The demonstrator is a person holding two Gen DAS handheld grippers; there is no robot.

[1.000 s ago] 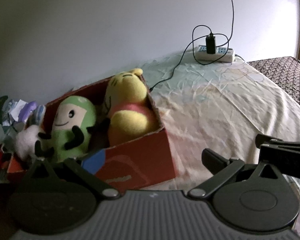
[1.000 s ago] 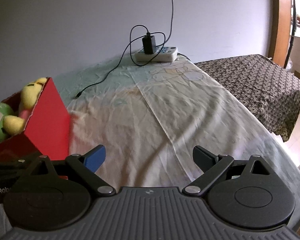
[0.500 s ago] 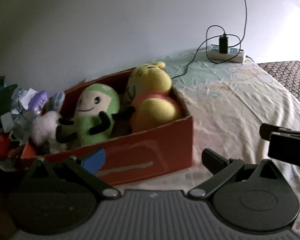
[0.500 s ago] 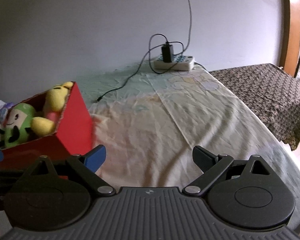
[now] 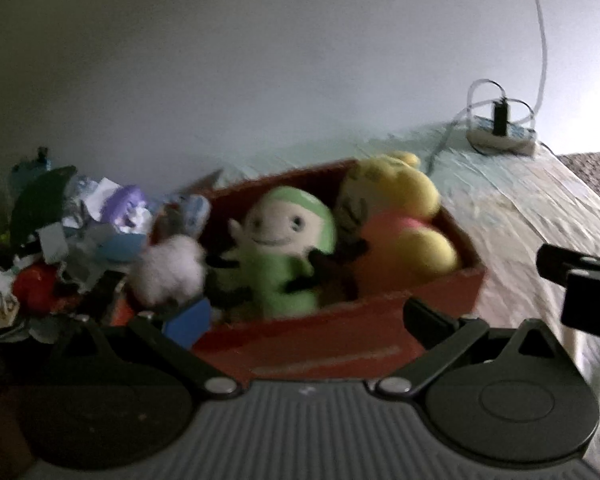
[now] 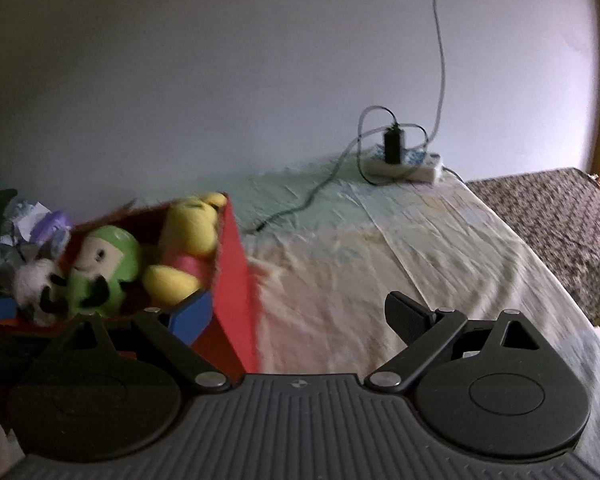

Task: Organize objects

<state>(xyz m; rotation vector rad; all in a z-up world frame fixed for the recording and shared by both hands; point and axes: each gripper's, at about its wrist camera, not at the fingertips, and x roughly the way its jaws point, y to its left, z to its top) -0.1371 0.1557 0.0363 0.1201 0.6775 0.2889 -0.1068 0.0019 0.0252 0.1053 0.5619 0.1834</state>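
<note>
From my left wrist view, the left gripper [image 5: 306, 322] has its jaws spread wide and empty, the red box [image 5: 340, 344] sitting in the lower centre between them. The box's long axis runs from lower left toward centre right, open top facing up. I count three plush toys inside: a white one [image 5: 168, 272] at its left end, a green one [image 5: 288, 248] in the middle, a yellow one [image 5: 400, 224] at the right. A heap of clutter [image 5: 72, 232] crowds the box's left end; the bedsheet [image 5: 540, 216] is bare to the right. The picture is blurred.

From my right wrist view, the right gripper [image 6: 298, 320] also stands apart, holding nothing. The box sits at lower left, its near corner touching or just behind my blue fingertip [image 6: 190, 318]; I cannot tell which. The sheet is bare across centre and right up to one power strip [image 6: 404, 164] at the wall, one cable [image 6: 300, 208] trailing across. A dark patterned cover [image 6: 560, 224] borders the right edge.
</note>
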